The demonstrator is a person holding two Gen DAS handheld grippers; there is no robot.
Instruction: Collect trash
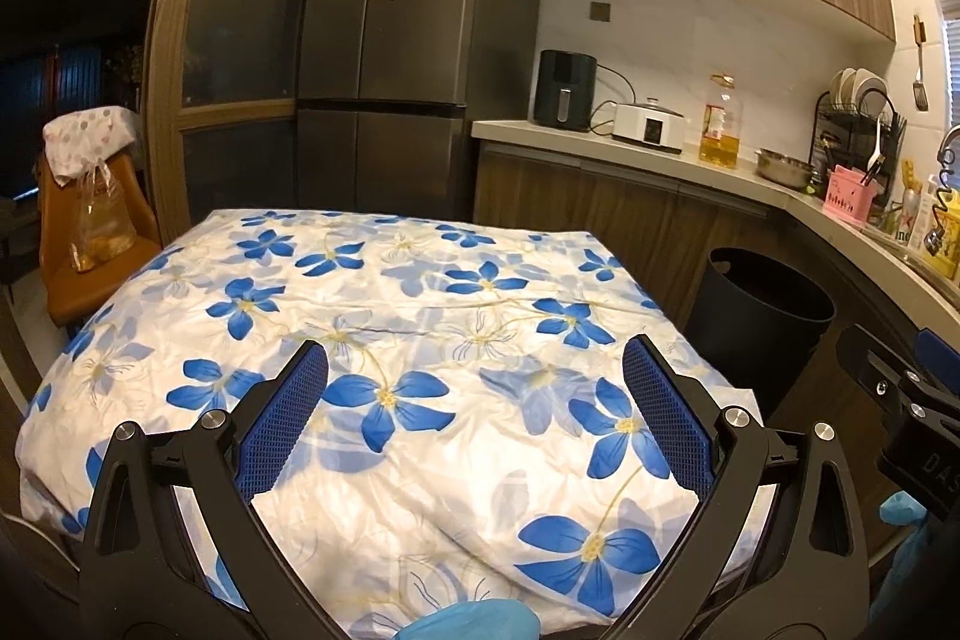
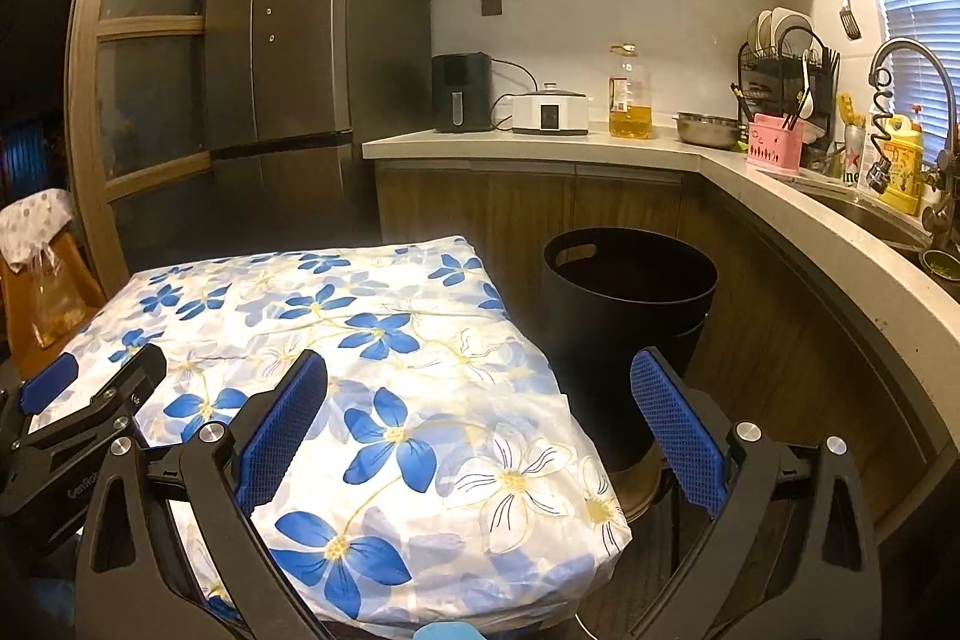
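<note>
hovering wide-jawed and empty, left gripper (image 1: 474, 400) and right gripper (image 2: 480, 406) face a bare floral tablecloth (image 1: 420, 292); black bin (image 2: 630, 292) mid-right, so spotting trash likely comes next.

the left gripper (image 1: 474, 400) has its blue-padded fingers (image 1: 288, 412) spread wide, gripping nothing. the right gripper (image 2: 480, 412) is likewise wide apart and empty (each shows at the edge of the other's view), both held side by side and level.
</note>
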